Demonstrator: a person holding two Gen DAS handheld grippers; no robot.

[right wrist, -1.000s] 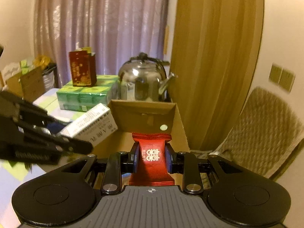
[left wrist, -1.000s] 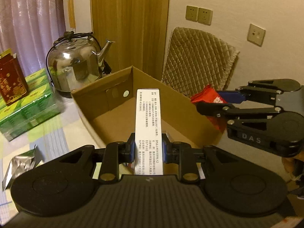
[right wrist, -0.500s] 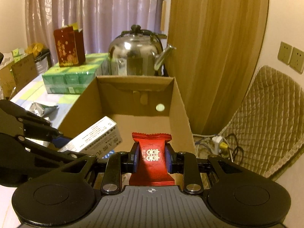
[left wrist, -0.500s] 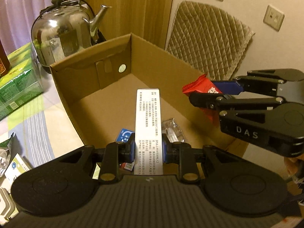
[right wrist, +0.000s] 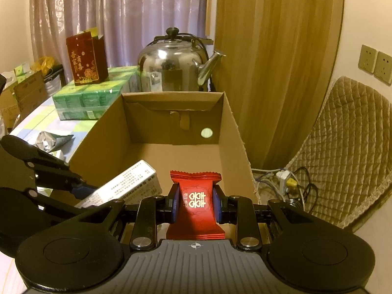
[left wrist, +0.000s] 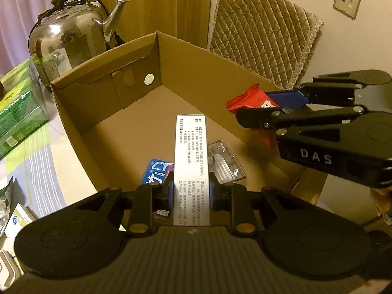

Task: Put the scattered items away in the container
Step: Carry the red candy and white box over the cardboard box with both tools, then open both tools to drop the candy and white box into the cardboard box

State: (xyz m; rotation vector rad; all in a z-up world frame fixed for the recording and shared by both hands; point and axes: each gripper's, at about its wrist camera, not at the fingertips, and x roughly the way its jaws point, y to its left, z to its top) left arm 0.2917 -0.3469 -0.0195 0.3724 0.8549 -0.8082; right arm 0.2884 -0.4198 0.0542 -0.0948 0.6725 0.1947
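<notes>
An open cardboard box [left wrist: 103,107] [right wrist: 232,132] stands on the table. My left gripper [left wrist: 191,192] is shut on a long white printed carton [left wrist: 191,152], held over the box's near part. That carton [right wrist: 132,186] also shows at lower left in the right wrist view. My right gripper [right wrist: 195,202] is shut on a red candy packet [right wrist: 195,196] above the box's near right side. In the left wrist view the packet [left wrist: 254,99] juts from that gripper [left wrist: 259,109]. A blue packet [left wrist: 158,171] and a clear plastic piece [left wrist: 224,159] lie on the box floor.
A steel kettle [left wrist: 68,41] [right wrist: 171,68] stands behind the box, with green packs [right wrist: 93,98] and a dark red box [right wrist: 85,58] to its left. A foil bag [right wrist: 52,140] and small packs [left wrist: 14,220] lie on the table left of the box. A quilted chair [left wrist: 262,34] is beyond its right side.
Both grippers have come forward and lower over the box with their items still held. The box floor, with the blue packet and clear piece, has come into view.
</notes>
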